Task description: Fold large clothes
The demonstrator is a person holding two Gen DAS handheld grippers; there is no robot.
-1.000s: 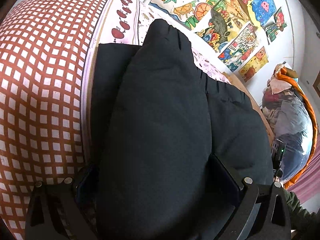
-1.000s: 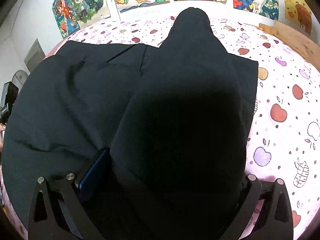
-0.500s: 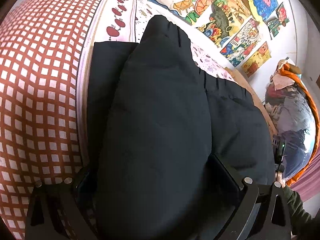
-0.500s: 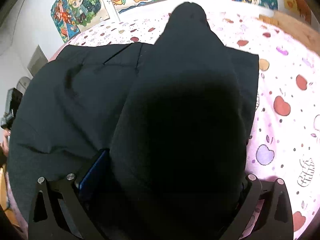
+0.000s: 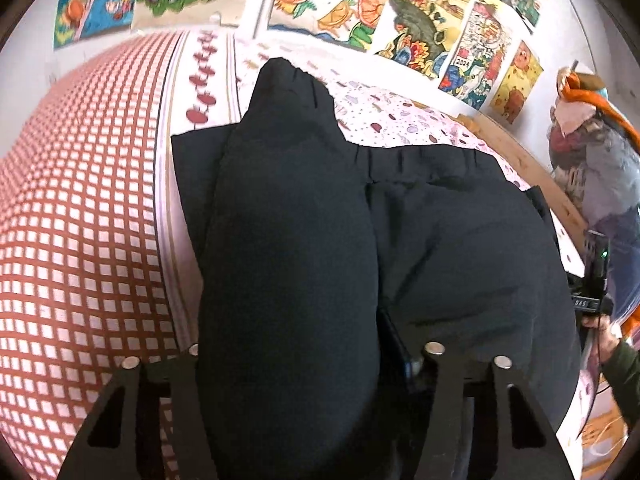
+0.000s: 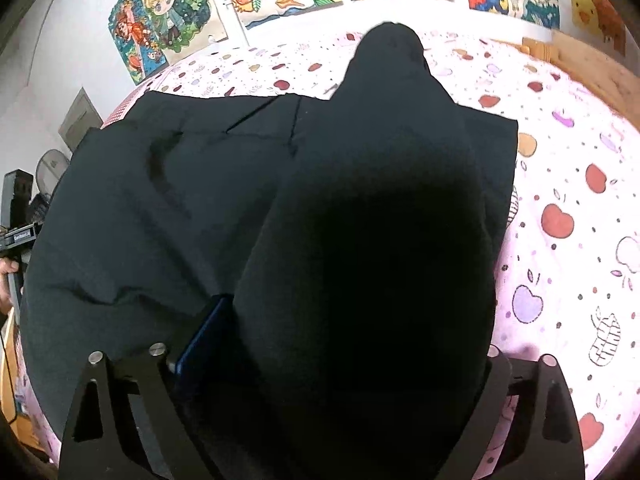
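Black fabric filled the near field of both wrist views; the left gripper [image 5: 292,360] was pinched on a bunched fold of the black garment [image 5: 460,240], the cloth bulging up between its fingers and hiding the fingertips; the right gripper [image 6: 360,360] likewise clamped a thick fold of the same garment [image 6: 160,220], a blue finger pad [image 6: 200,340] showing at the cloth's left edge; in each view the held fold rose as a dark hump toward the lens, tapering to a peak at its far end; beyond the humps the rest of the garment lay spread flat on the bed, a gathered waistband [image 5: 420,156] visible in the left view, creases and a seam in the right; under it lay a pink sheet [image 6: 560,220] printed with apples and dots; in the left view a red-and-white checked cover [image 5: 80,220] lay beside the garment on its left, touching or nearly touching its edge; a wooden bed frame [image 5: 520,152] ran along the far right of the sheet; further off, colourful posters [image 6: 168,20] covered the white wall; at the right edge of the left view a bulging bag [image 5: 600,184] with orange trim stood off the bed.
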